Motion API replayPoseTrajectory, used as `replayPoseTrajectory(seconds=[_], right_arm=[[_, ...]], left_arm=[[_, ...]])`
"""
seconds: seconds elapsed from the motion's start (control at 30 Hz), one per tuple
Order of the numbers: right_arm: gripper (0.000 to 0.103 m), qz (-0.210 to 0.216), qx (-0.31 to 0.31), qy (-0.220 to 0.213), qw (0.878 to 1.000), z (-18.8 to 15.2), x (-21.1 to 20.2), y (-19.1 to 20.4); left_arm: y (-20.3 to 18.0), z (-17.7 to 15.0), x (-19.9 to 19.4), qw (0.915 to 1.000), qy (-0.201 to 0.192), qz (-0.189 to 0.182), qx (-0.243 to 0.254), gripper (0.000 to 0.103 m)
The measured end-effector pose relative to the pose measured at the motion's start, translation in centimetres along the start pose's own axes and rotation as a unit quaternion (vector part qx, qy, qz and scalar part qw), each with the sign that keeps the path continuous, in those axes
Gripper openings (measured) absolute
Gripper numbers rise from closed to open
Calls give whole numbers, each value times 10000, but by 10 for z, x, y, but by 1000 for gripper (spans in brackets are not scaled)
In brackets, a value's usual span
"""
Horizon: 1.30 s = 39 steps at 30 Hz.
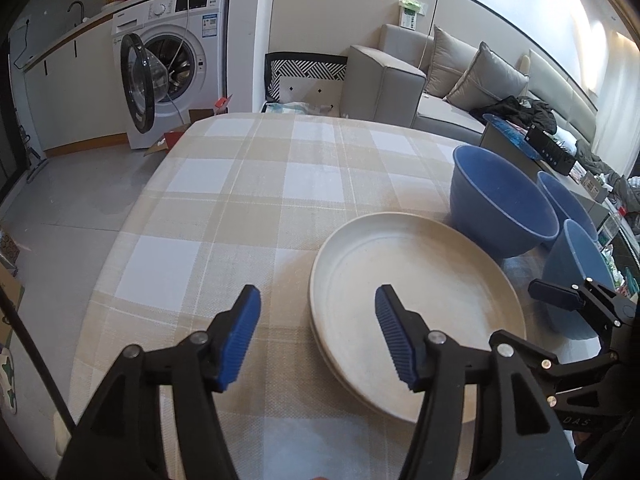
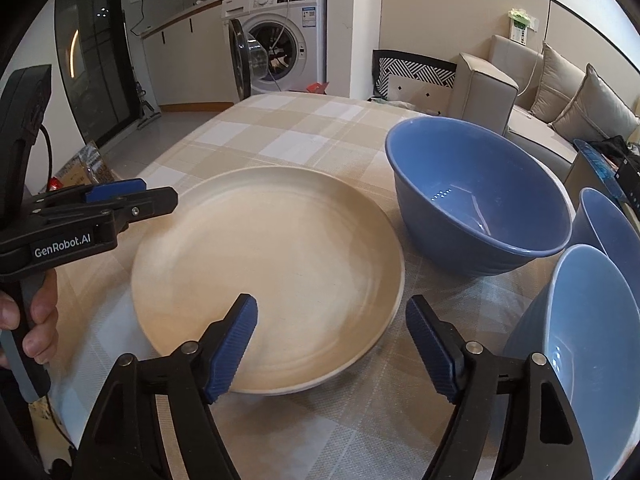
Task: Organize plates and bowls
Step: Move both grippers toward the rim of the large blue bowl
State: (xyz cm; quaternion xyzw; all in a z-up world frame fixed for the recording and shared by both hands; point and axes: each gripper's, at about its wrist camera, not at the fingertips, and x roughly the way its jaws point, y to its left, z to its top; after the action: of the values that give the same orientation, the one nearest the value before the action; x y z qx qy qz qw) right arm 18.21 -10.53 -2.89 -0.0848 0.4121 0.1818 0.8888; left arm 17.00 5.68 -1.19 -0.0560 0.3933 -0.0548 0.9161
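Note:
Two cream plates (image 1: 416,312) lie stacked on the checked tablecloth (image 1: 248,184). My left gripper (image 1: 316,336) is open, with the stack's left rim in the gap between its blue pads, which do not touch it. My right gripper (image 2: 330,320) is open too and straddles the near right rim of the plates (image 2: 268,272) without pressing on it. A large blue bowl (image 2: 476,196) stands upright behind the plates. Two smaller blue bowls (image 2: 608,224) (image 2: 592,340) stand at the right. In the right wrist view the left gripper (image 2: 156,196) shows at the left, held by a hand (image 2: 36,320).
The table's far and left parts (image 2: 280,120) carry only the cloth. Beyond the table are a washing machine (image 1: 172,64) with its door open, a grey sofa (image 1: 440,80) and a cluttered low table (image 1: 560,152). The floor drops off on the left (image 1: 72,200).

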Motion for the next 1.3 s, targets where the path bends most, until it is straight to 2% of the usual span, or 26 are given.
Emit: replayPoseTrajectory(seconds=[0.03, 0.1, 0.27, 0.3, 0.37, 0.7, 1.03, 1.3], right_arm=[[78, 64, -7, -27, 10000, 0, -2, 2], [85, 102, -10, -116, 9999, 1, -8, 5], [89, 231, 95, -355, 9991, 4, -26, 4], [91, 234, 112, -400, 9989, 5, -31, 4], [96, 285, 164, -486, 9983, 6, -41, 1], [101, 362, 395, -858, 9949, 11, -96, -23], [102, 199, 876, -1174, 9890, 8, -151, -88], [103, 67, 986, -1162, 9883, 2, -175, -137]], left_arm=[[-1, 0, -3, 10000, -35, -15, 6, 66], [-1, 0, -10, 9999, -114, -43, -6, 79], [-4, 4, -25, 9996, -285, -73, -21, 84], [-5, 4, -28, 9994, -326, -69, -7, 93], [-8, 6, -35, 9990, -450, -52, 28, 103], [-31, 19, -61, 9973, -678, -245, 130, 103], [-60, 33, -70, 9964, -695, -457, 189, 103], [-80, 45, -65, 9958, -709, -490, 293, 103]])
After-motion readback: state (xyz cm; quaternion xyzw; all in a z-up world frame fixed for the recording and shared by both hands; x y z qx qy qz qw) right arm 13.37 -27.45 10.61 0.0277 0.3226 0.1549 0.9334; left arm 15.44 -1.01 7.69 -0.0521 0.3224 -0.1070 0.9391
